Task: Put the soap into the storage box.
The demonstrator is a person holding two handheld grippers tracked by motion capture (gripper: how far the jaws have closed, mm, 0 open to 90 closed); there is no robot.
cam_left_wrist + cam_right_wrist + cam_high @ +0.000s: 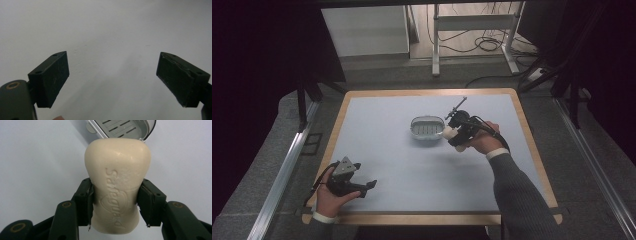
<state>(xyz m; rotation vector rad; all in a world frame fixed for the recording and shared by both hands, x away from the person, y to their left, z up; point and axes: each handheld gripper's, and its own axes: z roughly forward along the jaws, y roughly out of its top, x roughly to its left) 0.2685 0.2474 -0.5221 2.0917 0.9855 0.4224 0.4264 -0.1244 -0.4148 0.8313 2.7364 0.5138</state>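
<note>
Nearest the lens in the right gripper view, a cream soap bar (117, 192) is being pinched at its waist by the right gripper (115, 203), one black pad pressed into each side. Embossed lettering is being shown on the face turned to the camera. Beyond the fingertips, just past the bar's rounded far end, the rim of a grey slotted soap dish (125, 128) is being seen on the pale table (37, 157).

Seen from the left gripper view, the left gripper (112, 75) is being held with its fingers (51, 78) spread wide; nothing but bare table surface is lying between them.

From the high view, the soap bar (448, 132) is being carried in the right gripper (452, 134) just beside the soap dish (427, 129), on the side nearer the person's right hand (482, 142). The left gripper (362, 187) is being held low near the table's (412, 170) near edge, well apart from the dish, jaws apart.
</note>
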